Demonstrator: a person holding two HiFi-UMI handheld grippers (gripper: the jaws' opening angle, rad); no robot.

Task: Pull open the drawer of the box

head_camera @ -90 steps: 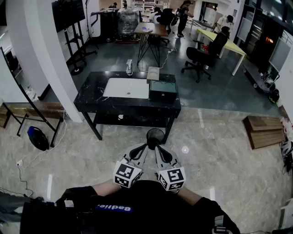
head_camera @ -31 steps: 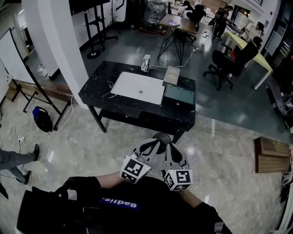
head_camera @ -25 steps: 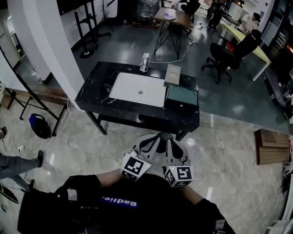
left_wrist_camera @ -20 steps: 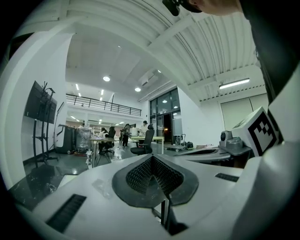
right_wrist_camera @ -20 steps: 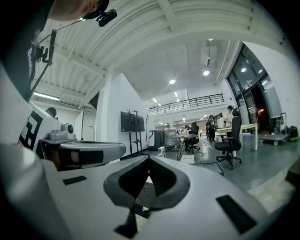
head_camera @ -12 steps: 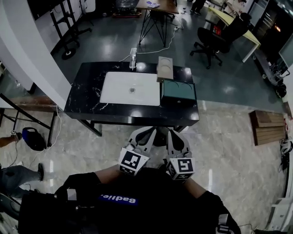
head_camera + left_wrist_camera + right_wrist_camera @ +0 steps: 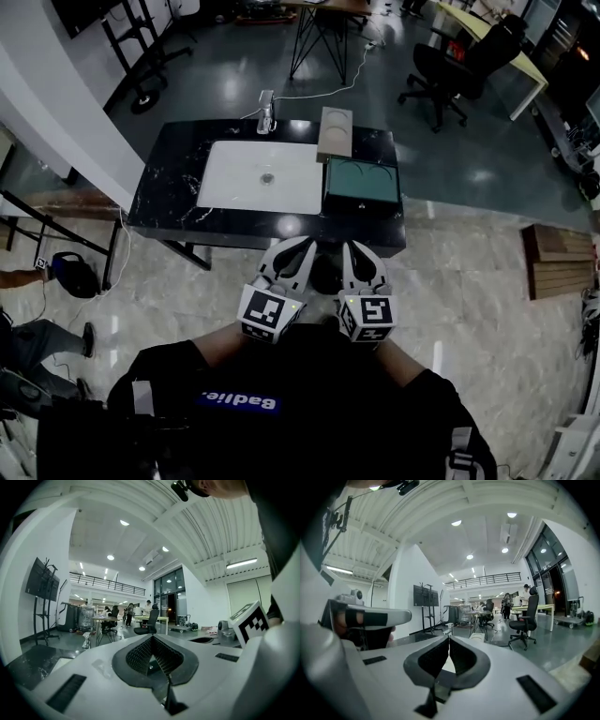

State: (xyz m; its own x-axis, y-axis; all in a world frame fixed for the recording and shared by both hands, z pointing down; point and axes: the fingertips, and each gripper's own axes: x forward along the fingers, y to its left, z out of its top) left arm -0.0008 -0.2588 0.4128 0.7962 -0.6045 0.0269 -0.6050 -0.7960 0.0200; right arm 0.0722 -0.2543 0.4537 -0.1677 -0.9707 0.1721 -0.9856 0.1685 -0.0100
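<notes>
A dark green box [image 7: 362, 183] with a black front stands on the right end of a black table [image 7: 169, 202]; its drawer looks closed. Both grippers are held side by side in front of the person's chest, short of the table's near edge and apart from the box. The left gripper [image 7: 302, 244] is shut with nothing in it, its ribbed pads [image 7: 140, 653] meeting at the tip. The right gripper [image 7: 349, 246] is shut and empty too, just below the box in the head view. In the right gripper view the pads [image 7: 461, 656] touch.
A white sink [image 7: 258, 178] is set into the table, with a faucet [image 7: 266, 111] and a beige board [image 7: 336, 133] behind it. An office chair [image 7: 459, 66] stands beyond, a wooden pallet [image 7: 558, 258] at right, a blue bag [image 7: 70, 274] and a person's leg [image 7: 37, 337] at left.
The table and box have come closer and now lie straight ahead in the head view. Both grippers stay shut and side by side at the chest.
</notes>
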